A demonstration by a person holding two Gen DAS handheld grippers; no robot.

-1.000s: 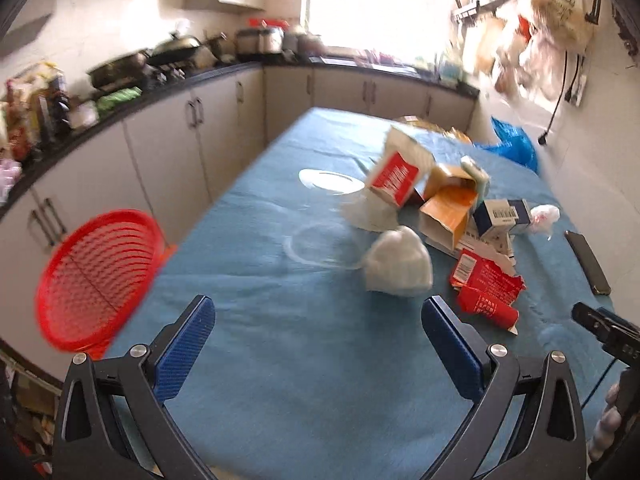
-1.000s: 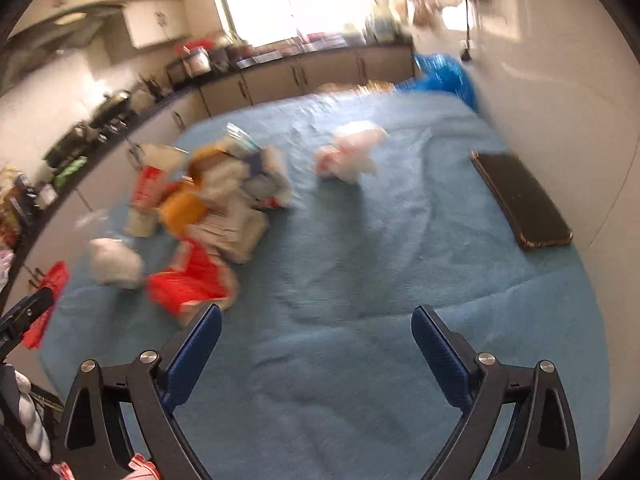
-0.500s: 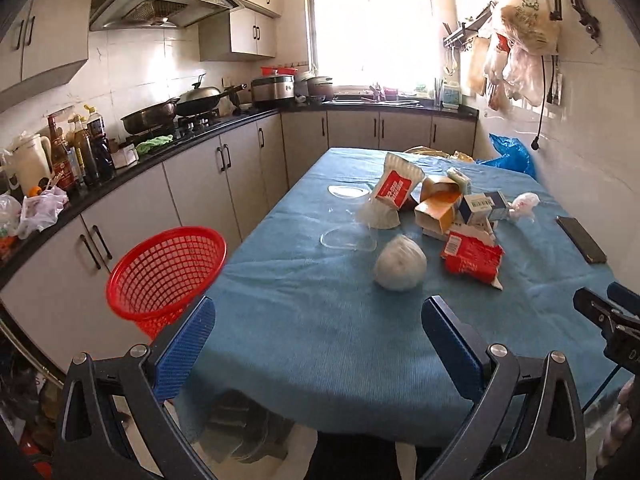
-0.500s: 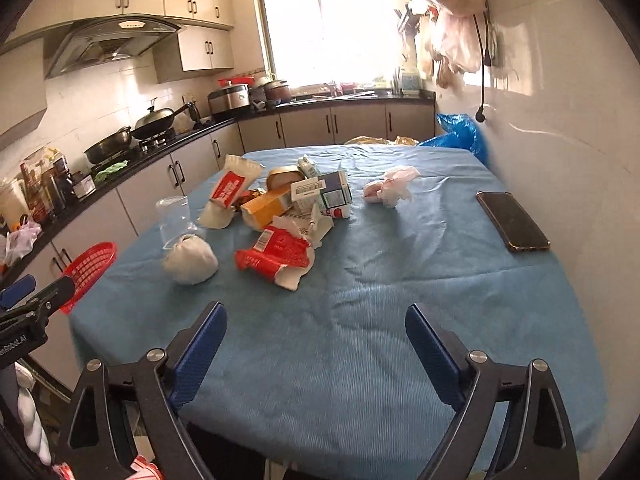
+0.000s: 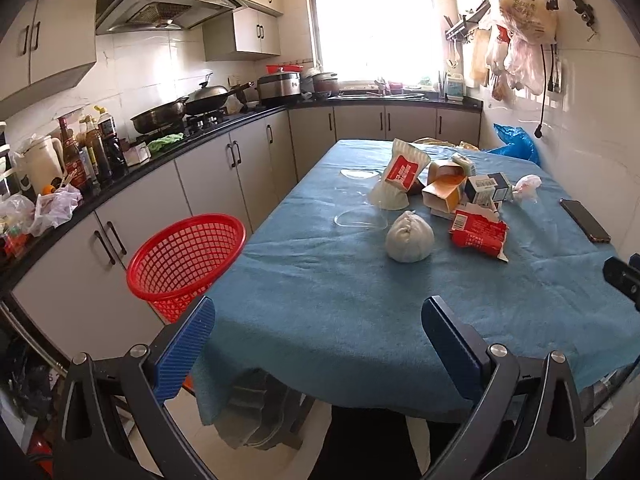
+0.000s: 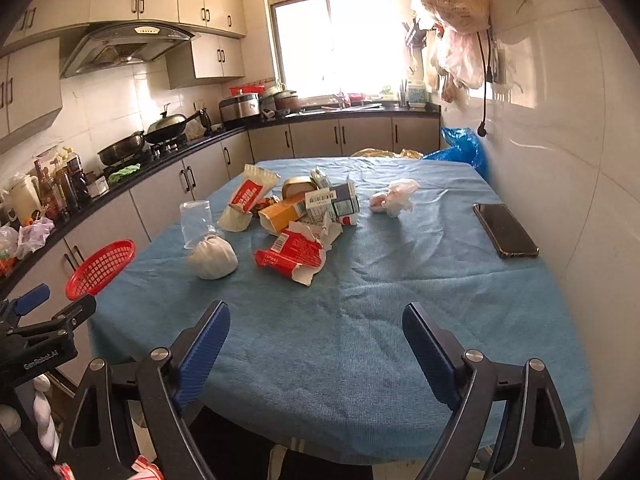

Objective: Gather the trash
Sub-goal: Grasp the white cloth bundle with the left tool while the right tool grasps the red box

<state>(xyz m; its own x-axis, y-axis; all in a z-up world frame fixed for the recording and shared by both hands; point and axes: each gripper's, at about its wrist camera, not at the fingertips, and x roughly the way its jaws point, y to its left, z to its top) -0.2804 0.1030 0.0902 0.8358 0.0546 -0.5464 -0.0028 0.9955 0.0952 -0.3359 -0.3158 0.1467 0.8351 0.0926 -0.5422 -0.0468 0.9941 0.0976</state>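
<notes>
Trash lies in a heap on the blue-clothed table: a white tied bag, a torn red wrapper, an orange carton, a red-and-white pouch, small boxes and a crumpled pink-white plastic. The white bag, red wrapper and a clear cup also show in the right wrist view. A red mesh basket stands left of the table. My left gripper is open and empty, short of the table's near edge. My right gripper is open and empty over the near edge.
A black phone lies at the table's right side near the tiled wall. Kitchen counters with pans and bottles run along the left. A blue plastic bag sits behind the table. Bags hang on the right wall.
Both grippers have pulled back and risen from close over the table, so the whole table and the basket now show. Both stay open. The trash has not moved.
</notes>
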